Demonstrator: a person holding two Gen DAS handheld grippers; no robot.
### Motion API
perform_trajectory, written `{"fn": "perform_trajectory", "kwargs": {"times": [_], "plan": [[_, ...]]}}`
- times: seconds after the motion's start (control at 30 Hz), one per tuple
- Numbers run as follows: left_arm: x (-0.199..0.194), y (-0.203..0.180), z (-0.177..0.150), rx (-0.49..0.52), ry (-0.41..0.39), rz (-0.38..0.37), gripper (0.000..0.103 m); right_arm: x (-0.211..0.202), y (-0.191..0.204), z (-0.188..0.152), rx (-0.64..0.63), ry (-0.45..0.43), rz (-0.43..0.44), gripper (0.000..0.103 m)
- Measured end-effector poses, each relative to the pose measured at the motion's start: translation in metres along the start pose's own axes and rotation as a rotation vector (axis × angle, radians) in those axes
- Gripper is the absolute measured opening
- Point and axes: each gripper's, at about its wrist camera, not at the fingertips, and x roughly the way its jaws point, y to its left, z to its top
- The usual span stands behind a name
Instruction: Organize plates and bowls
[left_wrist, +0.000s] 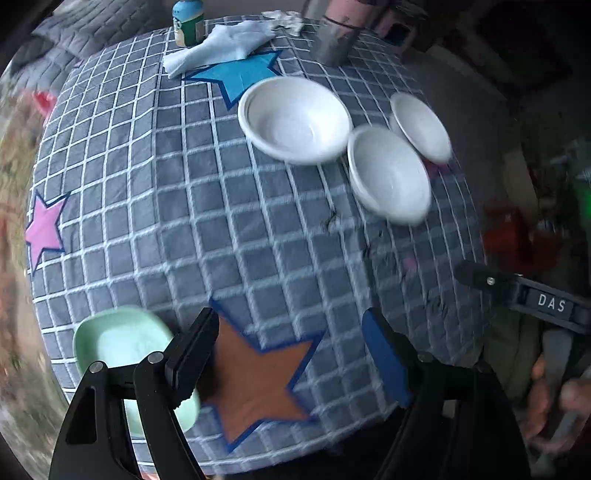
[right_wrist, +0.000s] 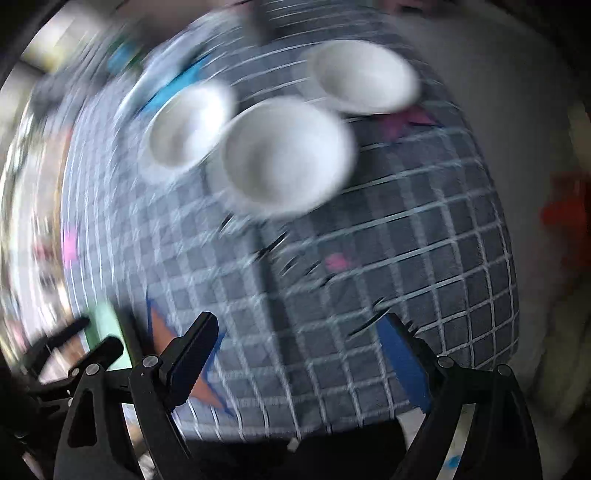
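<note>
Bowls (left_wrist: 295, 118) clustered near table edge (left_wrist: 476, 221), checked middle bare

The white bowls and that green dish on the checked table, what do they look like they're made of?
The white bowls look like glazed ceramic or melamine: smooth, opaque, with thick rims and a soft sheen. The green dish looks like matte plastic or melamine: pastel, rounded corners, no glare. Blur leaves both open.

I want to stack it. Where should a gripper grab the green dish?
Probably by its rim. The green dish sits upright and open on the checked cloth, shallow, with a thin raised edge. Come from above and pinch one straight side, one finger inside and one outside. The left gripper is open right beside it.
</note>
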Motion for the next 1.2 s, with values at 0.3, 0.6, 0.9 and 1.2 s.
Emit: {"fn": "perform_trajectory", "kwargs": {"times": [0.3, 0.6, 0.9, 1.2], "plan": [[0.002, -0.008, 0.002, -0.144, 0.031, 0.107, 0.083, 0.053, -0.035, 0.100, 0.111, 0.007, 0.048, 0.090], [0.044, 0.011, 0.071, -0.282, 0.045, 0.173, 0.083, 0.101, -0.019, 0.120, -0.011, 0.110, 0.143, 0.013], [0.094, 0.013, 0.128, -0.388, 0.050, 0.175, 0.083, 0.112, -0.055, 0.041, -0.181, 0.417, 0.284, 0.013], [0.119, 0.026, 0.130, -0.490, 0.052, 0.142, 0.030, 0.052, -0.114, 0.076, -0.033, 0.226, 0.320, 0.089]]}}
